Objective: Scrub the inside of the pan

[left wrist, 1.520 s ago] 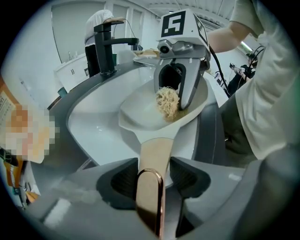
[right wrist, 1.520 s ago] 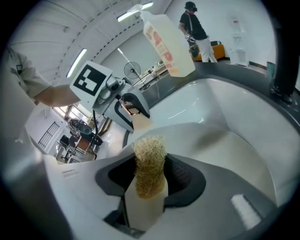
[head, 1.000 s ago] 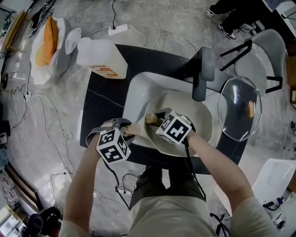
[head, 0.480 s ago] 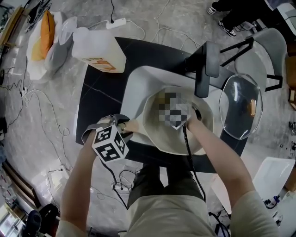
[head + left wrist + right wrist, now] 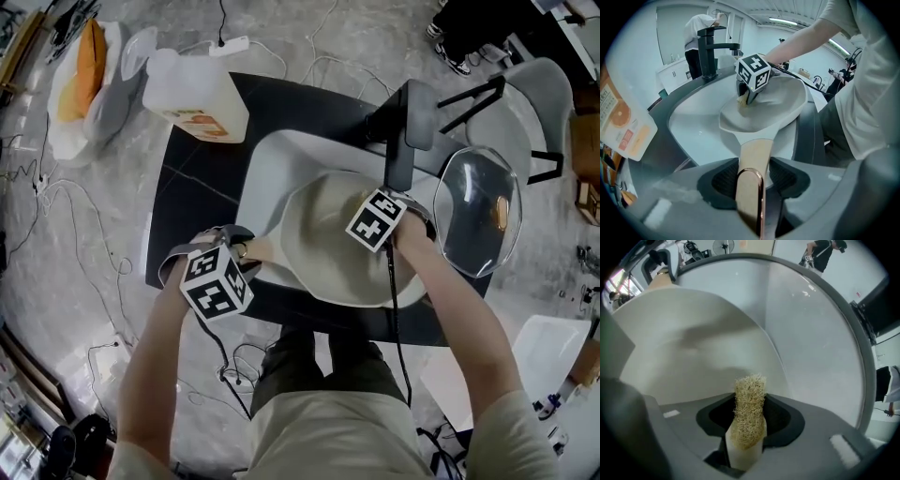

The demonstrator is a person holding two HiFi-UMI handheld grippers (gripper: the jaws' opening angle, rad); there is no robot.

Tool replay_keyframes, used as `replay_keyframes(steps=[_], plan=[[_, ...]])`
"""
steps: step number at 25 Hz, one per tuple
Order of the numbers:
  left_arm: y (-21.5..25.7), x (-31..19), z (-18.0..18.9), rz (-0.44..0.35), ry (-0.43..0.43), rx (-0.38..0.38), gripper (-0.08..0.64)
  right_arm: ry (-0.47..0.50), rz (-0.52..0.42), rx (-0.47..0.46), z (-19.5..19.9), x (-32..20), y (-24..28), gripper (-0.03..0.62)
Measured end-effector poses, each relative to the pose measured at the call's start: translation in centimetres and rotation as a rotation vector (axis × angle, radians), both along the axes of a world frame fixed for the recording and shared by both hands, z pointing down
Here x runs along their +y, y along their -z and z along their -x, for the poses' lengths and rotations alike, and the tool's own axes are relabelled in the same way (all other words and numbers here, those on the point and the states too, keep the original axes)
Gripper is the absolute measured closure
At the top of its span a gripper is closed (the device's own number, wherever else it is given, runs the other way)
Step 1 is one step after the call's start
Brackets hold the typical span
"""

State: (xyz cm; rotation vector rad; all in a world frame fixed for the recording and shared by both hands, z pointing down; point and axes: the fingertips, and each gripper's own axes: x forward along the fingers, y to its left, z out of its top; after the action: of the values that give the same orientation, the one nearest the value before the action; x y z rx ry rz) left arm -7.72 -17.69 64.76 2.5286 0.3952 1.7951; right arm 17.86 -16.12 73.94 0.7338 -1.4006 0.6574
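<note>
The pan [image 5: 319, 258] sits in the sink [image 5: 272, 164], and the left gripper [image 5: 750, 176] has its jaws clamped on the pan's handle [image 5: 754, 152]. The right gripper [image 5: 749, 425] has its jaws pinched on a scrub sponge [image 5: 750, 397] inside the pan, close below the black tap [image 5: 403, 141]. A glass lid [image 5: 480, 211] lies on the worktop [image 5: 192, 192] just right of the sink.

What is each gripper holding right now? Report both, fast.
Left gripper: closed, fingers on the pan handle.
Right gripper: closed, fingers on the scrub sponge.

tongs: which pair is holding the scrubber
The right tongs, clamped on the fibrous scrubber over the pan. The left tongs instead grip the pan's handle.
</note>
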Motion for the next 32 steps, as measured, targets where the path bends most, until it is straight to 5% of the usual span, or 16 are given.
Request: replay_keyframes(steps=[6, 10, 14, 17, 24, 32], plan=[[-0.2, 0.4, 0.0, 0.010, 0.016, -0.006, 0.345, 0.051, 0.361, -0.048, 1.7, 7.2, 1.4, 0.422], [-0.2, 0.3, -0.2, 0.005, 0.018, 0.007, 0.344, 0.073, 0.512, -0.108, 3.4, 10.1, 4.0, 0.423], [-0.1, 0.3, 0.1, 0.002, 0.020, 0.006, 0.341, 0.075, 0.571, -0.350, 9.4, 12.0, 6.8, 0.423], [-0.1, 0.1, -0.1, -0.004, 0.027, 0.013, 0.339, 0.033, 0.548, -0.526, 13.9, 11.6, 8.1, 0.422], [0.0, 0.2, -0.1, 0.000, 0.029, 0.009, 0.338, -0.198, 0.327, -0.728, 18.5, 5.3, 7.4, 0.425], [0.0, 0.2, -0.2, -0.005, 0.029, 0.016, 0.337, -0.219, 0.011, -0.564, 16.4, -0.8, 3.1, 0.430]])
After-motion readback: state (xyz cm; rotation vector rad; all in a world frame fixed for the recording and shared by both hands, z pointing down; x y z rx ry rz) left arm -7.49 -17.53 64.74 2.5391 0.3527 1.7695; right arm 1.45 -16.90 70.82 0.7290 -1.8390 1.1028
